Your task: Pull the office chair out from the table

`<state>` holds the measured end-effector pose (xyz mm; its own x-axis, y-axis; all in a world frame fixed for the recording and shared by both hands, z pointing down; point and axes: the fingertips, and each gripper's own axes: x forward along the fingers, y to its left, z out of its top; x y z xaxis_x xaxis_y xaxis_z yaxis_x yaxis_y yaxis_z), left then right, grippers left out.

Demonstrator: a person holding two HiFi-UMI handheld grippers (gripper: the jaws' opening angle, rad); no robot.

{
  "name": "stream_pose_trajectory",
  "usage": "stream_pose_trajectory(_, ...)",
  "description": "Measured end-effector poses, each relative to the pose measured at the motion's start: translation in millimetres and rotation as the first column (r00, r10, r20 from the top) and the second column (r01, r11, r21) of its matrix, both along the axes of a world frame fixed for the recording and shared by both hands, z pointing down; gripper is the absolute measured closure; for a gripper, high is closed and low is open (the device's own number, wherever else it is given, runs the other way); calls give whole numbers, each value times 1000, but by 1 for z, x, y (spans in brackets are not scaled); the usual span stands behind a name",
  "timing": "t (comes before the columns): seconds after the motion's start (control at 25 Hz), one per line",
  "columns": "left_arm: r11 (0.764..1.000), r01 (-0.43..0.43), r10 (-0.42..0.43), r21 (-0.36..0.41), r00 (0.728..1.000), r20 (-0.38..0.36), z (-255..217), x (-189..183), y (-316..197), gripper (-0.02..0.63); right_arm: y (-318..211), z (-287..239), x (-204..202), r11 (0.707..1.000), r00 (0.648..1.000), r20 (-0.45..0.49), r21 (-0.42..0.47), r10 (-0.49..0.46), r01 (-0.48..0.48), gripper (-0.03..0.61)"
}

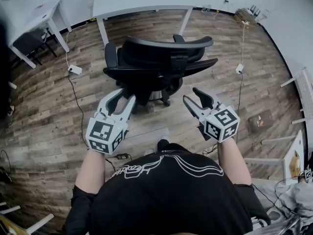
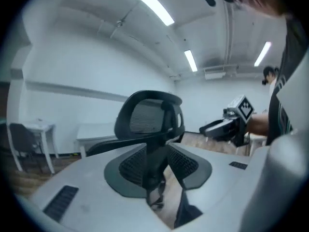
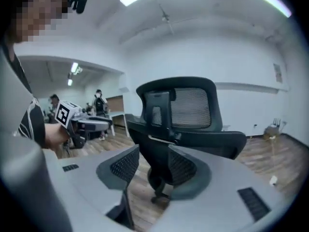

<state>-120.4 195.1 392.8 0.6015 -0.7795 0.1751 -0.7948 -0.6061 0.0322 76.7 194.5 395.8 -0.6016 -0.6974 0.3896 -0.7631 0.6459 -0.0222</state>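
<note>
The black office chair (image 1: 161, 62) stands on the wooden floor, its mesh back toward me, a little way out from the white table (image 1: 142, 4) behind it. My left gripper (image 1: 123, 98) hovers just short of the chair's left side, jaws open and empty. On the other side, my right gripper (image 1: 191, 95) is open too, with nothing between its fingers. Neither touches the chair. The left gripper view shows the chair (image 2: 149, 115) beyond the open jaws and the right gripper (image 2: 227, 124) off to the side. In the right gripper view the chair (image 3: 183, 110) stands ahead and the left gripper (image 3: 79, 124) at the left.
A second white table (image 1: 34, 13) with a dark chair (image 1: 27, 43) under it stands at the far left. Power strips (image 1: 75, 69) (image 1: 239, 68) and cables lie on the floor either side. Boxes and clutter (image 1: 293, 165) sit at the right. People (image 3: 99, 100) stand far off.
</note>
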Motion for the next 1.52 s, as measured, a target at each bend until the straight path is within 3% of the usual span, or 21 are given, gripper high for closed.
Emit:
stream_pose_trajectory(0.12, 994, -110, 106, -23, 986, -128, -29, 30, 28, 559, 35, -28, -26, 994, 979, 174, -14, -108, 112, 472)
stream_pose_trajectory(0.24, 975, -220, 206, -31, 948, -241, -51, 62, 56, 600, 72, -57, -47, 969, 910, 344, -5, -231, 248, 519)
stream_pose_trajectory(0.32, 957, -287, 266, -30, 917, -297, -61, 82, 76, 607, 90, -68, -52, 956, 886, 371, 17, -278, 292, 531)
stream_pose_trajectory(0.4, 946, -322, 300, -27, 905, -302, -65, 98, 93, 607, 106, -74, -50, 948, 876, 372, 41, -308, 316, 537)
stream_pose_trajectory(0.52, 945, -323, 297, -51, 913, -278, -66, 114, 114, 607, 137, -81, -43, 929, 830, 439, 32, -345, 369, 541)
stream_pose_trajectory(0.76, 933, -349, 298, -87, 886, -356, -70, 151, 160, 607, 174, -75, -5, 945, 865, 393, 37, -313, 325, 541)
stream_pose_trajectory(1.04, 945, -318, 286, -73, 915, -284, -72, 170, 207, 607, 214, -76, 8, 944, 870, 371, 62, -323, 324, 543)
stream_pose_trajectory(1.52, 966, -250, 224, -64, 934, -278, -73, 159, 254, 607, 264, -74, 3, 926, 848, 376, 84, -372, 369, 543)
